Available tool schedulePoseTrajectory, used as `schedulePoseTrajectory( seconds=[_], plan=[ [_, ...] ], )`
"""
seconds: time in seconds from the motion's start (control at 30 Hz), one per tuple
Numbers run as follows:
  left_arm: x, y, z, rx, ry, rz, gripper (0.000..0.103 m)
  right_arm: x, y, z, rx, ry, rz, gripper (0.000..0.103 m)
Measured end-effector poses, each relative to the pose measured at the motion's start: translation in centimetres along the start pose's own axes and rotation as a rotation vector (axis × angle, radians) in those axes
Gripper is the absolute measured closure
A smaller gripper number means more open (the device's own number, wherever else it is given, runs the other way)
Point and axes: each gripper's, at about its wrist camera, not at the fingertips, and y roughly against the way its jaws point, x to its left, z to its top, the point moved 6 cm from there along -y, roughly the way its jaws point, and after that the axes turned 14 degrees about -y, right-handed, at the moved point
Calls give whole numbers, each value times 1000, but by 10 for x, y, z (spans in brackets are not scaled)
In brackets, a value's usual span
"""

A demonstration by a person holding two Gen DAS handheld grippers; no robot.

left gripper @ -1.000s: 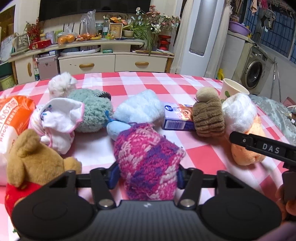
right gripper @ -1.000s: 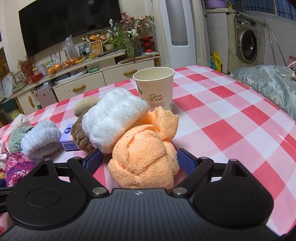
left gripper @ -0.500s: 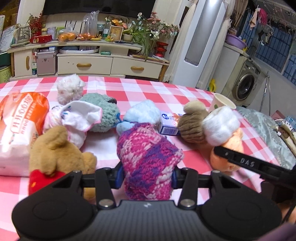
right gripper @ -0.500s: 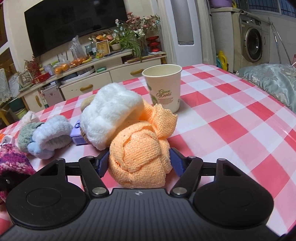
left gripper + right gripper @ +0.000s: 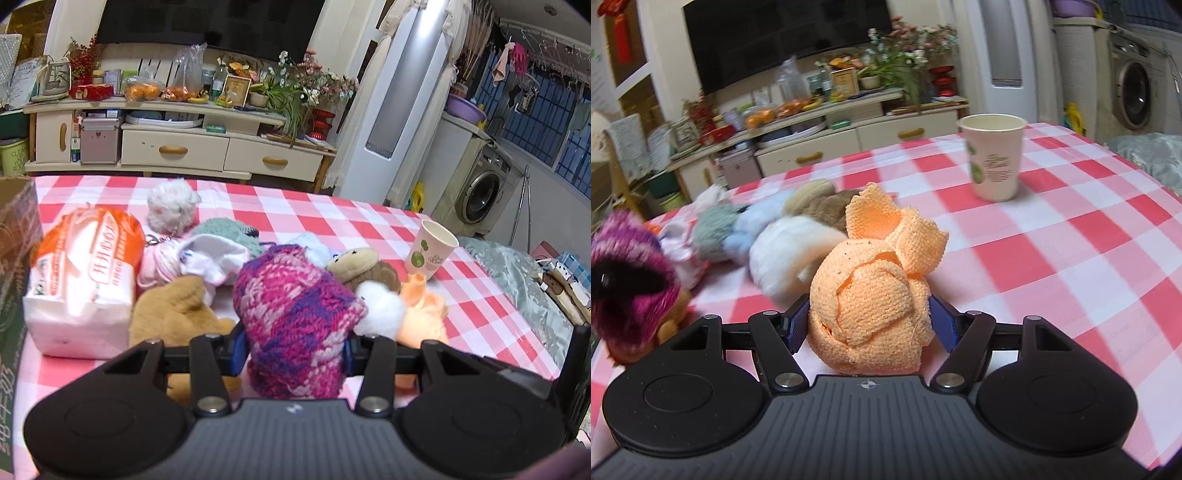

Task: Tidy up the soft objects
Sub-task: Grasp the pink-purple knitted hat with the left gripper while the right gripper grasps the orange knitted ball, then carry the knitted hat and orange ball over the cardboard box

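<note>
Soft toys crowd the checked table's [image 5: 1071,258] left half beside a tissue pack [image 5: 85,280]; only 1 paper cup [image 5: 993,158] interrupts the open right side

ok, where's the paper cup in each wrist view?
Left wrist: paper cup at right of centre, on the table beyond the orange knit item.
Right wrist: upper right, standing alone behind the same orange knit item.
Shared landmark: the washing machine at the right edge of both.

black left gripper [image 5: 291,350] with blue pads [image 5: 238,349], silver screws, ribbed housing.
</note>
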Motion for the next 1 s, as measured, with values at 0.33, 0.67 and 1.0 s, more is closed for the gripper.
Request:
schedulePoseTrajectory(
  seconds=[0.33, 0.67, 1.0],
  plan=[
    [18, 23, 3, -49, 14, 1, 58, 12, 4, 2, -1, 30, 28, 19],
    [34, 47, 3, -91, 41, 1, 58, 30, 22, 0, -44, 72, 68, 20],
    [55, 73, 6, -151, 72, 12, 58, 63, 34, 4, -83, 136, 117, 20]
  ],
)
